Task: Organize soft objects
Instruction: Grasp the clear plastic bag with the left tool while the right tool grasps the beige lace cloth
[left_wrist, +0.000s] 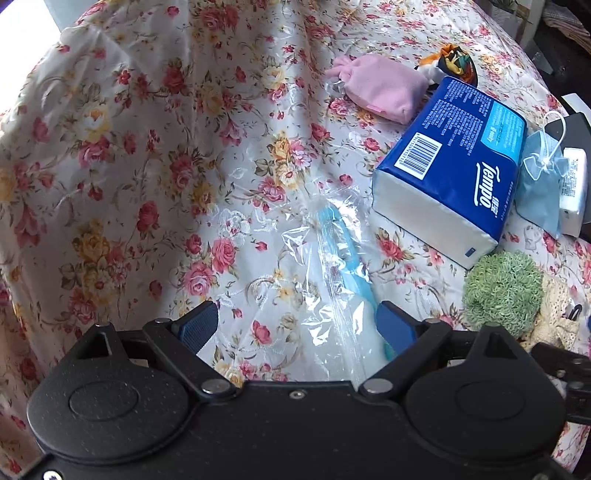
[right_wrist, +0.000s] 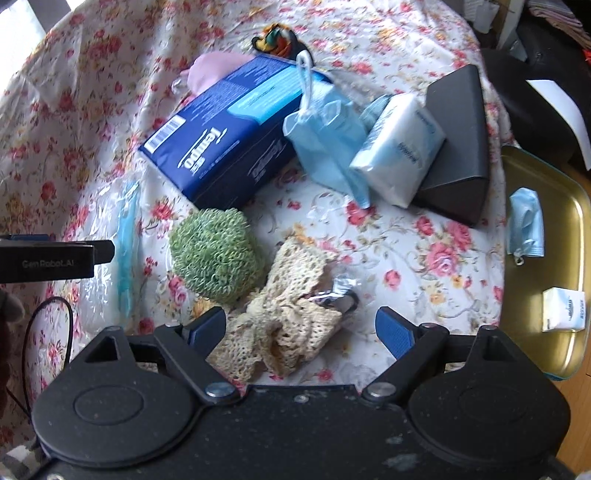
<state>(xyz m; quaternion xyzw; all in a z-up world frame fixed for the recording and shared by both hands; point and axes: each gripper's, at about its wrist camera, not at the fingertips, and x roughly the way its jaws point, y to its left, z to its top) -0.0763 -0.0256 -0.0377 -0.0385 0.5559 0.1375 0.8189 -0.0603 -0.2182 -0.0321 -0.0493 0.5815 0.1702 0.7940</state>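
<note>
My left gripper is open above a clear plastic bag with a blue strip on the floral cloth. My right gripper is open over a cream crochet net pouch. A green knitted ball lies just left of the pouch; it also shows in the left wrist view. A blue Tempo tissue pack, a pink pouch, a light blue face mask, a small white tissue pack and a colourful soft toy lie further back.
A dark grey triangular case lies behind the white pack. A gold tray at the right holds another face mask and a small white pack. The left gripper's body shows at the left edge.
</note>
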